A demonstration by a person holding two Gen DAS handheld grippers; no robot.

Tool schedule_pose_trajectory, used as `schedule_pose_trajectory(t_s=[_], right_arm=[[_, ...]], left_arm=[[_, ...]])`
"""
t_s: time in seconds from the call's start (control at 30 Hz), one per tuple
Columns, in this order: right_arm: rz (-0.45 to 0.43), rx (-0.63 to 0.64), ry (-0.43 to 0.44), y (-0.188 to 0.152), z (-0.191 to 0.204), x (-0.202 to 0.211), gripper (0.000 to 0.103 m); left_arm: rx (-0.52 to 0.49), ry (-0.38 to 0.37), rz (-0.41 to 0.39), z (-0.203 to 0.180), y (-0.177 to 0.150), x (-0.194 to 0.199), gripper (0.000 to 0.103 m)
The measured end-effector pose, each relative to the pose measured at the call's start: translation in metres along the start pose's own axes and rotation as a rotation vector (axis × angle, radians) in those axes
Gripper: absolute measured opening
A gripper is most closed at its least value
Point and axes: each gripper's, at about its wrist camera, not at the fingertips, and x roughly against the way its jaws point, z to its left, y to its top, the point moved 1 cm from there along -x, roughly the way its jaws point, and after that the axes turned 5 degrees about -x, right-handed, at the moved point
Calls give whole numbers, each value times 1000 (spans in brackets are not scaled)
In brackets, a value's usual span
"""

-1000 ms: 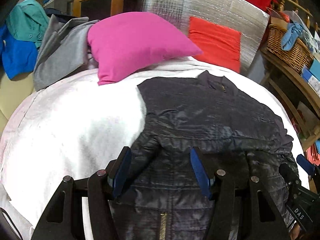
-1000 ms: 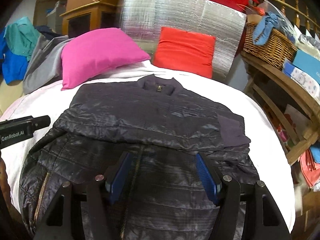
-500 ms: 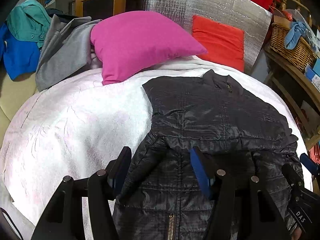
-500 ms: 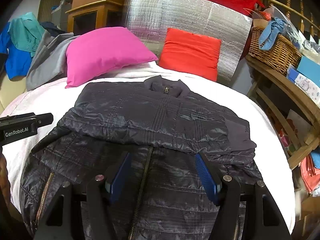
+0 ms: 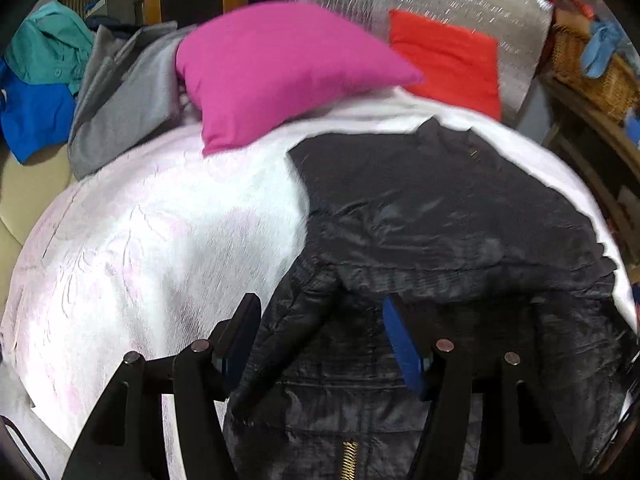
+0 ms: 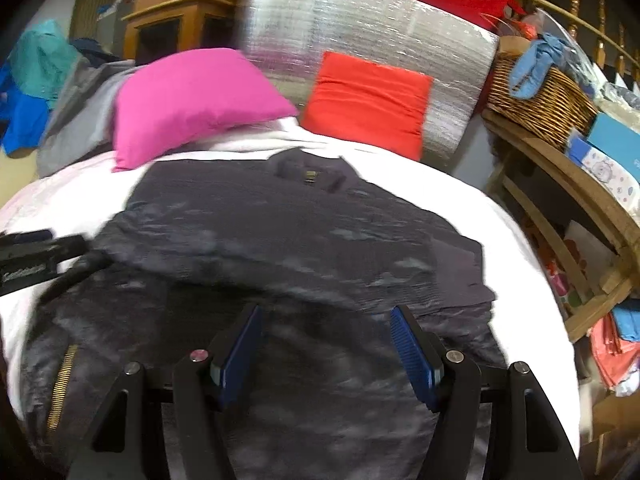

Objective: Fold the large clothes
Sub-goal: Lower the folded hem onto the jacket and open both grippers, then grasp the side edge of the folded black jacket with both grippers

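Jacket fabric [image 5: 440, 232], dark and quilted, is being framed between the spread fingers of the left gripper [image 5: 320, 340], whose blue pads [image 5: 402, 344] are not pressing on anything; its jaws have just been opening slightly, with the jacket's folded left edge lying below the gap rather than being pinched. The right gripper [image 6: 326, 344] is likewise being held with its jaws spread and nothing clamped, its pads [image 6: 412, 348] hovering over the lower front of the same jacket [image 6: 300, 240]. In the right wrist view, the left gripper's black body [image 6: 36, 260] is being seen at the jacket's left edge.

The jacket is being laid flat on a white bedspread [image 5: 140, 240], collar toward the pillows, with a sleeve folded across its chest and a brass zipper [image 6: 60, 384] showing near the hem. Beyond the collar, a pink pillow [image 5: 280, 72] and a red pillow [image 5: 444, 60] are being propped against a silver foil panel [image 6: 360, 28]. Grey, teal and blue clothes [image 5: 120, 92] are being piled at the left. A wicker basket [image 6: 548, 96] is being kept on a wooden shelf at the right.
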Motion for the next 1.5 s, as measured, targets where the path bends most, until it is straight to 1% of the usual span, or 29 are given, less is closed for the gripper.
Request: schedule_pose_trajectory(t_s=[0.03,0.1,0.13,0.17,0.23,0.3,0.37,0.43,0.5,0.53,0.57,0.6,0.67,0.8,0.9,1.0,1.1,1.13,1.17,1.2,1.33,1.37,1.43,1.47,1.5], right_arm=[[25,-51,-22,5,-22,-13,70],[73,-158,-34,10,-59,-32,70],[106,-256,-41,12,-89,-45,70],[125,-322,-41,12,-109,-53,70],[163,-474,-13,8,-155,-70,75],[183,-634,45,1,-200,-86,77],[194,-754,91,-8,-232,-98,80],[215,-862,140,-20,-258,-113,80],[231,-915,185,-29,-268,-125,80],[238,-932,215,-33,-269,-131,80],[255,-943,253,-37,-266,-137,80],[269,-946,285,-38,-263,-141,80],[271,-937,321,-34,-253,-146,80],[255,-923,375,-29,-246,-148,80],[240,-928,390,-29,-246,-144,80],[200,-949,406,-28,-250,-139,80],[165,-965,422,-25,-252,-135,80],[162,-959,428,-24,-251,-134,80],[171,-949,431,-23,-248,-136,81],[200,-929,426,-23,-243,-141,81],[281,-857,396,-26,-224,-158,80],[283,-834,387,-26,-219,-161,79],[265,-790,378,-23,-211,-159,58],[256,-777,369,-20,-209,-156,56],[241,-769,362,-18,-209,-152,48]], left_arm=[[5,11,25,3,1,-7,64],[28,28,73,11,1,-21,64],[42,27,92,15,1,-27,64],[58,22,111,21,1,-32,64],[93,10,132,31,1,-38,64],[128,-10,139,41,3,-43,64],[150,-46,145,47,4,-47,64],[170,-110,151,49,4,-52,64],[185,-173,159,47,3,-55,64],[180,-189,163,44,2,-58,63],[169,-187,165,40,2,-59,57],[159,-179,168,36,3,-59,53],[140,-153,164,31,4,-61,51],[146,-140,166,29,6,-62,50],[150,-142,177,30,5,-63,52],[135,-135,174,28,6,-64,53],[127,-134,166,29,6,-63,52],[124,-131,161,29,6,-62,50],[118,-129,155,28,6,-61,45],[111,-128,152,27,6,-61,43],[103,-122,156,26,6,-62,43],[112,-127,161,27,6,-63,45],[110,-130,158,28,6,-63,45],[102,-122,151,27,6,-61,43],[100,-118,143,27,5,-60,30]])
